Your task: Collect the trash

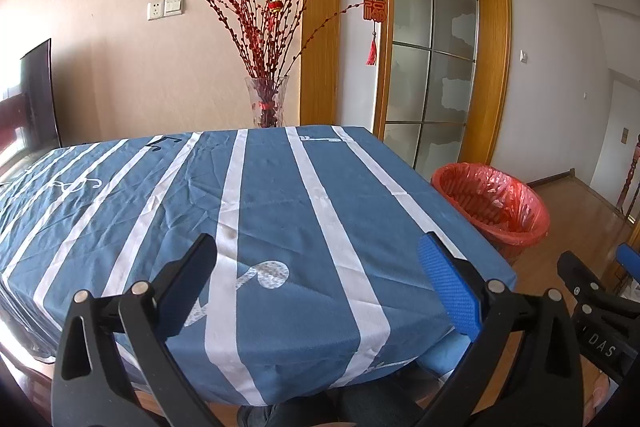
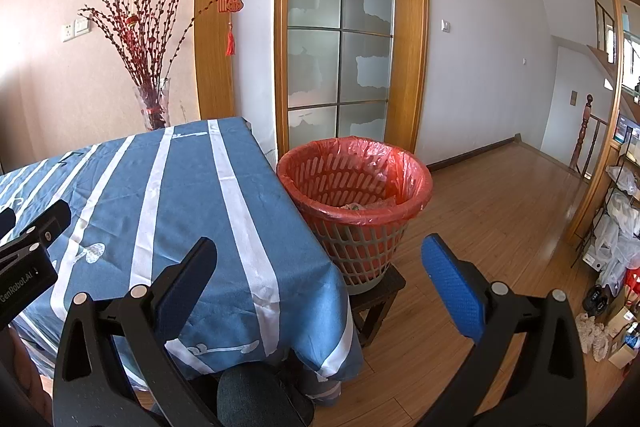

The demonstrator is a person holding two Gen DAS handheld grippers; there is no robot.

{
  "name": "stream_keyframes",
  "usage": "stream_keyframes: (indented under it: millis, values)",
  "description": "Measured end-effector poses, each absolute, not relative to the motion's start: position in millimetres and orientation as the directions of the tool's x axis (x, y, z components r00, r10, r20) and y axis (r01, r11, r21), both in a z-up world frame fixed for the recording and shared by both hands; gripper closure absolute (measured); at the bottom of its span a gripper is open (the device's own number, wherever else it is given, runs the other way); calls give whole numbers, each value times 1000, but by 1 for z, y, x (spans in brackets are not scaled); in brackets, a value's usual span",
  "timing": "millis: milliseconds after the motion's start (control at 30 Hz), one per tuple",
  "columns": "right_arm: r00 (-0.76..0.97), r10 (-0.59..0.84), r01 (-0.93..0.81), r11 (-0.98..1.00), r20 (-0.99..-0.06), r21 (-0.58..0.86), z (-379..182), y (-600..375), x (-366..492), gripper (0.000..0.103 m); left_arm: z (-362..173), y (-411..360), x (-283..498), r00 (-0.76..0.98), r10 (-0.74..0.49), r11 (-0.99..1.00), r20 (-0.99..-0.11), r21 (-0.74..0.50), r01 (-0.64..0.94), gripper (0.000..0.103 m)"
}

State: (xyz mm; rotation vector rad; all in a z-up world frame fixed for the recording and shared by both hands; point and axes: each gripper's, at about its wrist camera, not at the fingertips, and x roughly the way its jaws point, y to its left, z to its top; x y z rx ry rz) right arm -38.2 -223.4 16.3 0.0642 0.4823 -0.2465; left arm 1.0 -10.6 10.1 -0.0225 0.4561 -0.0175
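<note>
- Both tools sit low at the near edge of the bench: the left tool [image 1: 318, 267] hovers over the striped blue cloth with its fingers spread wide and nothing between them, and the right tool [image 2: 320, 267] hangs off the bench's right corner, equally spread and empty.
- No loose trash shows anywhere on the bench [image 1: 280, 195]; the cloth looks bare from near edge to far edge.
- What trash I can see is already inside the waste basket [image 2: 356, 195], a crumpled pale scrap or two low in the red liner bag [image 2: 400, 167].
- That basket stands upright on a small dark stool [image 2: 380, 291] just beside the bench's right edge, mouth pointing up, its long axis vertical.
- Judging by this, the collecting looks finished or between pieces.
- A next move would call for finding another piece, perhaps on the floor [image 2: 500, 211], then carrying it over the basket's rim.
- A glass vase of red branches [image 1: 266, 99] stands behind the bench's far edge; it is no trash.
</note>
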Motion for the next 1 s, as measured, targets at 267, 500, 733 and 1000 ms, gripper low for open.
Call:
stream_keyframes:
  millis: [267, 500, 733, 1000]
  values:
    - [856, -219, 250, 968, -468, 3, 15, -224, -38, 2, 9, -11, 1, 896, -23, 1000, -443, -26, 13, 4]
    - [856, -218, 249, 969, -469, 3, 15, -224, -38, 2, 8, -12, 1, 895, -24, 1000, -445, -25, 15, 4]
    - [856, -218, 249, 969, -470, 3, 14, -225, -38, 2, 8, -12, 1, 895, -24, 1000, -445, -25, 15, 4]
    - [855, -218, 249, 969, -470, 3, 14, -225, -38, 2, 8, -12, 1, 895, -24, 1000, -446, -26, 15, 4]
